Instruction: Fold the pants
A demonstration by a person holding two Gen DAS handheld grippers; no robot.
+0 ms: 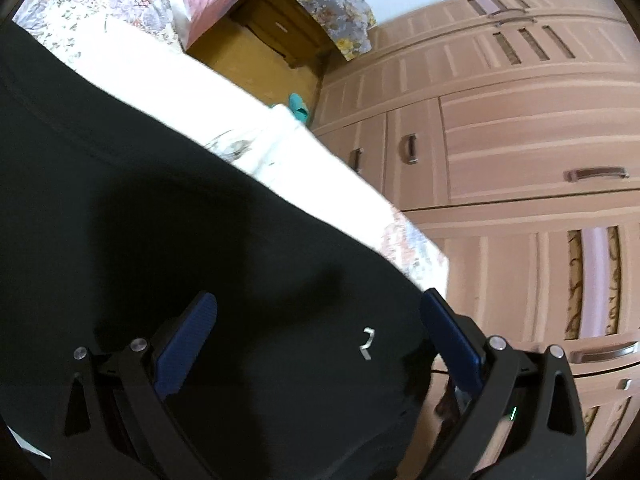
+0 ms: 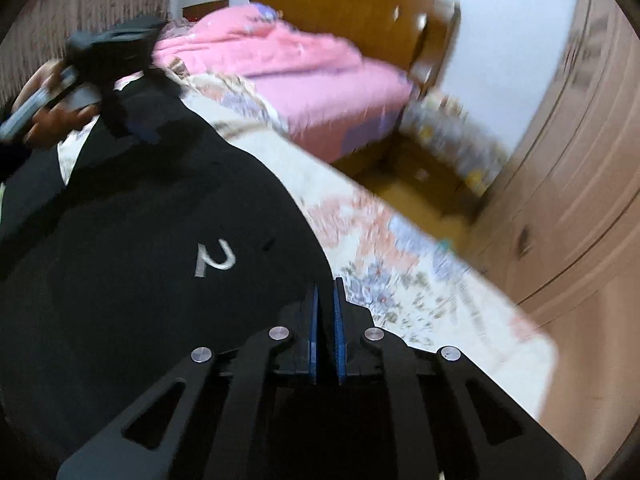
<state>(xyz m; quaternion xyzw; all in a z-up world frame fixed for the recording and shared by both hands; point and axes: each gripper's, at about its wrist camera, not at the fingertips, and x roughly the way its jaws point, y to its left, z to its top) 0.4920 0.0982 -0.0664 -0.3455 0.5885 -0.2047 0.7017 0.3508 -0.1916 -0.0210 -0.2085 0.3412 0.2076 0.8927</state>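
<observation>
Black pants lie spread on the bed, over a floral sheet, taking up most of the near side. A small white logo shows on the cloth near the bed's wardrobe-side edge.

Left gripper: jaws wide apart, holding nothing, hovering just above the pants with the logo between its blue fingers. Contact with cloth cannot be told. In the right wrist view the same gripper sits at the far end of the pants, with the hand on its handle.

Right gripper: pads nearly together, a thin gap left. It sits right at the pants' edge where black cloth meets the sheet. Likely pinching the hem, but cloth between the pads is not clearly visible, so the grip is unsure.

Key relation: the pants' long axis runs from the right gripper away toward the left gripper, roughly along the bed's edge facing the wardrobe. The cloth lies to the left of and ahead of the right gripper, and directly under the left one. The right gripper is nearer the edge.

Judgement: fold not yet made, cloth looks like a single flat spread. The next move probably needs the left jaws to close on cloth below them, then both ends carried over along that axis. Risk: the right pinch is shallow and may slip.

Pink blanket and headboard lie well beyond.
</observation>
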